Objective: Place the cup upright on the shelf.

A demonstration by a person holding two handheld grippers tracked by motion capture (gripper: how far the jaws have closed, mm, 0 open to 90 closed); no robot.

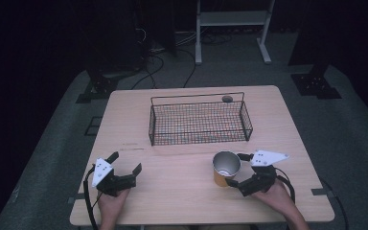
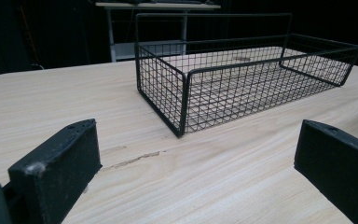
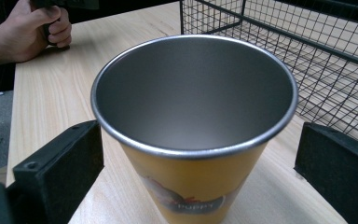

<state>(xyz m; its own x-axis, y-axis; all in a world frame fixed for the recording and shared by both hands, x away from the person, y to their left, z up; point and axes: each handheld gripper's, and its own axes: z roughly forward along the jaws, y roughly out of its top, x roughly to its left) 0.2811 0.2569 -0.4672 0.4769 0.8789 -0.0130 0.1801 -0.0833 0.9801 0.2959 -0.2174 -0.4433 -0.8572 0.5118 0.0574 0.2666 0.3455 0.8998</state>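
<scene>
An orange metal cup [image 1: 225, 168] with a silver inside stands upright on the wooden table [image 1: 182, 201], in front of the black wire basket [image 1: 199, 120]. My right gripper [image 1: 237, 169] is open, its jaws on either side of the cup [image 3: 193, 135] with gaps on both sides. My left gripper [image 1: 124, 163] rests open near the table's front left, with nothing between its jaws. In the left gripper view the basket [image 2: 242, 79] lies ahead, empty.
A small dark round thing [image 1: 227, 98] lies behind the basket near the table's far edge. The basket [image 3: 307, 51] stands close beyond the cup. The person's left hand [image 3: 32, 28] shows at the far corner. Dark stands and cables surround the table.
</scene>
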